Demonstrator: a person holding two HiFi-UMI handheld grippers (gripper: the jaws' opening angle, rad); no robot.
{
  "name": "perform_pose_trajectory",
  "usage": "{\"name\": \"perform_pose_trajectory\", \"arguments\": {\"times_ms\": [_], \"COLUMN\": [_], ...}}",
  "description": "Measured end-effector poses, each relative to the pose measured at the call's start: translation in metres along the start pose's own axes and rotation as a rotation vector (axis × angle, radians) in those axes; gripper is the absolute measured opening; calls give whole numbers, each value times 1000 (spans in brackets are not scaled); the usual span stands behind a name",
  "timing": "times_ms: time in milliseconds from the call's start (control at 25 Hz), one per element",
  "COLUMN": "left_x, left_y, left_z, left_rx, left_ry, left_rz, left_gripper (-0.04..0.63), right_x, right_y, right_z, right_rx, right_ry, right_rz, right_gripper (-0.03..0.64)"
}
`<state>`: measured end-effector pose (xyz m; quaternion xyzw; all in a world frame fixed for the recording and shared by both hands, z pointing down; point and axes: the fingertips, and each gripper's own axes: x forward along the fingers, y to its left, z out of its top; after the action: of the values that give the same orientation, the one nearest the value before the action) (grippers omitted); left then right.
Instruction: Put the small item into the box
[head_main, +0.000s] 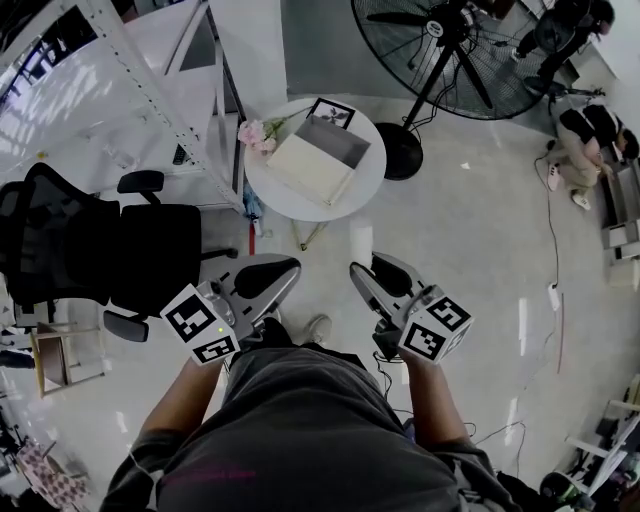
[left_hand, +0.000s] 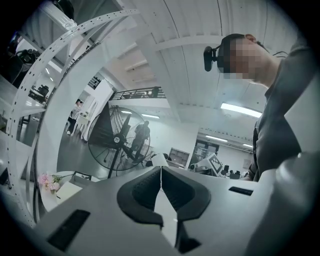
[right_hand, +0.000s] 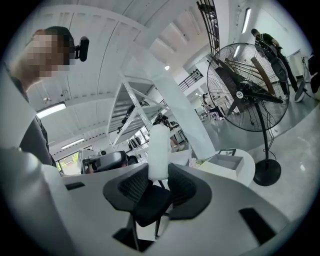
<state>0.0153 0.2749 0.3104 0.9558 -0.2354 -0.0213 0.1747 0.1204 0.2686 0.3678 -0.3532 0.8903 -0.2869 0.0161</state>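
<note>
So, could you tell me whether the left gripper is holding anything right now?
No, the left gripper has its jaws pressed together with nothing between them.

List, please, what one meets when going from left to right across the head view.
Black office chair → left hand-held gripper → right hand-held gripper → crouching person. The round table overlaps both grippers sideways, so it is left out.

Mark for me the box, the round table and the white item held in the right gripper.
box (head_main: 335, 143), head view, on its grey inside.
round table (head_main: 368, 185), head view, on the bare top near the right rim.
white item (right_hand: 159, 150), right gripper view, on the middle of its body.
</note>
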Motion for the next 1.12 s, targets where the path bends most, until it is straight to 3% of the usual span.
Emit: {"name": "perform_pose_trajectory", "arguments": {"times_ms": [600, 1120], "left_x": [18, 28], "left_y": [7, 96], "left_z": [6, 24], "left_rx": [31, -3], "left_ry": [5, -20], "left_rz": [17, 5], "left_gripper": [21, 21], "right_x": [-1, 71], "right_y": [-18, -50], "right_z": [11, 37], "right_rx": [-7, -22], "right_ry": [-4, 19], "right_rz": [2, -38], "right_gripper": [127, 127]}}
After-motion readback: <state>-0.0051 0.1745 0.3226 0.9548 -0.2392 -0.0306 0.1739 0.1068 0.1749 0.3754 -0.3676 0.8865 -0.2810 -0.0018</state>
